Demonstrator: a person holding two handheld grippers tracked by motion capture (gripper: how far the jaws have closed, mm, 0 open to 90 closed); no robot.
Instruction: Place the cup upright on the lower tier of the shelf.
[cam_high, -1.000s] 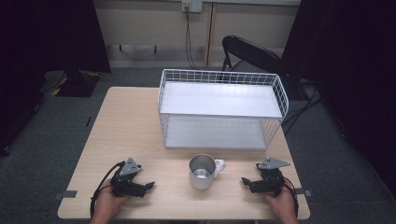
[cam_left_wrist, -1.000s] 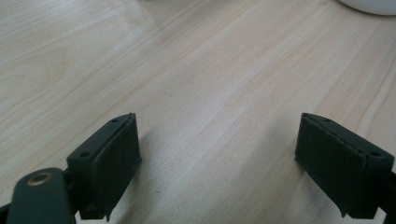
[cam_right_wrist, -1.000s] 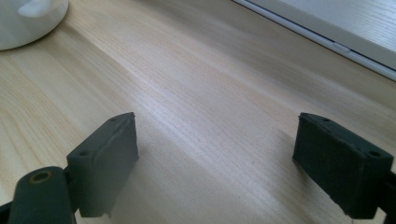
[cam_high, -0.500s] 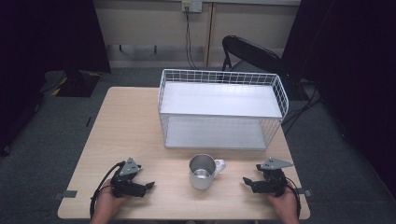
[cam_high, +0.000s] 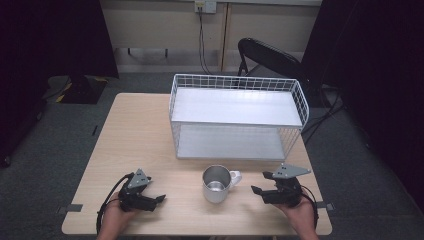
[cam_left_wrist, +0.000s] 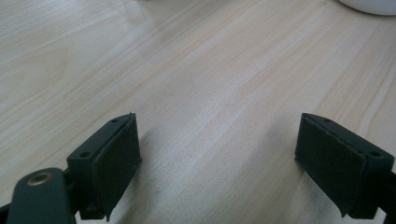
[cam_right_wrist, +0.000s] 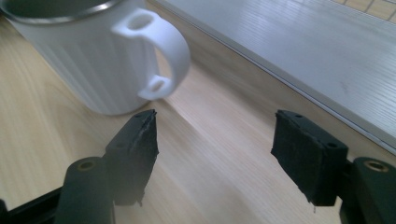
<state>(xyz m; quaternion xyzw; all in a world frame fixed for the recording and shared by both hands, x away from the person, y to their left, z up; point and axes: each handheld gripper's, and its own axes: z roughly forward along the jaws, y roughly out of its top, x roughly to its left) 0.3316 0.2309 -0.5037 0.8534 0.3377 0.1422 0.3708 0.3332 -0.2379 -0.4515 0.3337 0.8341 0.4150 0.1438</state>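
Mug (cam_right_wrist: 93, 60) cropped at top; contents apparently unreadable.

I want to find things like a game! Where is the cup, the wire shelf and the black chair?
white mug (cam_high: 217, 186), high view, on its outer side wall.
white wire shelf rack (cam_high: 235, 106), high view, on its top shelf board.
black folding chair (cam_high: 267, 56), high view, on its backrest.

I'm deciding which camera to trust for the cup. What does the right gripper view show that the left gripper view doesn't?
The right gripper view has the white mug with its handle close ahead of the open right gripper, plus the rack's lower shelf. The left gripper view has the open left gripper over bare wood. Both share the wooden table and wide-apart black jaws.
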